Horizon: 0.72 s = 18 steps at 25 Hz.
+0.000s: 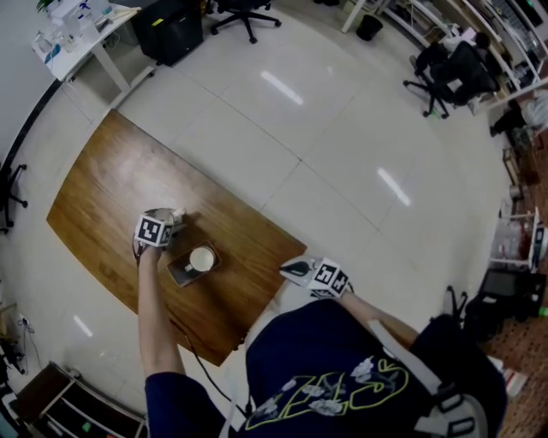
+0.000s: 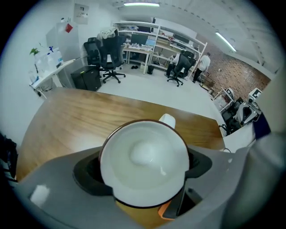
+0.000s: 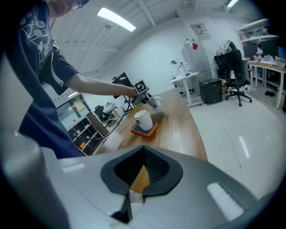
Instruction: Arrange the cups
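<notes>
A white cup with a dark rim [image 2: 145,165] sits between the pads of my left gripper [image 2: 144,176], which is shut on its sides; the handle [image 2: 167,120] points away from me. In the head view this gripper [image 1: 171,221] is over the middle of the wooden table [image 1: 103,184]. Whether the cup touches the wood I cannot tell. A second white cup [image 1: 201,258] stands upright on a dark, orange-edged coaster [image 1: 181,272], also seen as the cup [image 3: 143,120] on its coaster [image 3: 149,130]. My right gripper [image 1: 291,270] hangs shut and empty at the table's near right edge [image 3: 143,154].
A black cable [image 1: 195,352] runs off the table's near edge. A white desk [image 1: 81,38] and a black cabinet [image 1: 167,30] stand beyond the far corner. Office chairs [image 1: 244,13] and shelving [image 2: 156,42] lie further off across the tiled floor.
</notes>
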{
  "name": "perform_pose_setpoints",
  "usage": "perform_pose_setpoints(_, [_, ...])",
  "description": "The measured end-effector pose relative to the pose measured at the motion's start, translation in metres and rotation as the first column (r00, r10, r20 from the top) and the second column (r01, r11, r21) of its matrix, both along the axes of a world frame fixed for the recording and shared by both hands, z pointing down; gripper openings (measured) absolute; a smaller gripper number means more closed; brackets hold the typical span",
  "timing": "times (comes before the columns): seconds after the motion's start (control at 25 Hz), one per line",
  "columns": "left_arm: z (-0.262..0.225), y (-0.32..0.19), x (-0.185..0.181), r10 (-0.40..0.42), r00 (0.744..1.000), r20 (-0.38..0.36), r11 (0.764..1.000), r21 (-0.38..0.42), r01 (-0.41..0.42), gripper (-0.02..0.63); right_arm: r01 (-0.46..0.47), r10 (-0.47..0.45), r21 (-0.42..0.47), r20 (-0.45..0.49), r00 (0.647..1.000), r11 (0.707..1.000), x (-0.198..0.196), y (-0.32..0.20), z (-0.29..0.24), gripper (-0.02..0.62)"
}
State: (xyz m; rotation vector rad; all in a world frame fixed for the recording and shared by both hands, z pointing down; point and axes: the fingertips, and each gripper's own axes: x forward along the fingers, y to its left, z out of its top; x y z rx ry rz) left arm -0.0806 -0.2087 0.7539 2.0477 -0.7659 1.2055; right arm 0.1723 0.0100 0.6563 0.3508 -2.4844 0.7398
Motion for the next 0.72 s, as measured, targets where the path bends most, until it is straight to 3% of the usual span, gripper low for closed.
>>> perform_pose_setpoints(0.16, [-0.018,0.031,-0.035,0.014,0.998,0.058,1.000,-0.004,-0.014,0.443,0.026,-0.026,-0.002,0.002,1.000,1.000,-0.009,-0.001,-0.003,0.003])
perform_pose_setpoints(0.36, [-0.037,0.082,-0.064,0.036,0.999,-0.009,0.998,-0.050,-0.036,0.443,0.066,-0.066,-0.024,0.016,0.998,0.998,-0.042,-0.007,0.006,0.003])
perform_pose_setpoints(0.48, [-0.034,0.121,-0.080,0.057,0.998,0.016,0.993,-0.101,-0.055,0.443,0.030,-0.029,-0.057,0.029,0.999,0.998,-0.047,-0.004,0.032,0.003])
perform_pose_setpoints(0.72, [-0.031,0.164,-0.068,0.092,0.995,-0.041,0.988,-0.119,-0.097,0.443,-0.008,0.016,-0.084,0.089,0.996,0.996,-0.062,-0.006,0.047,0.003])
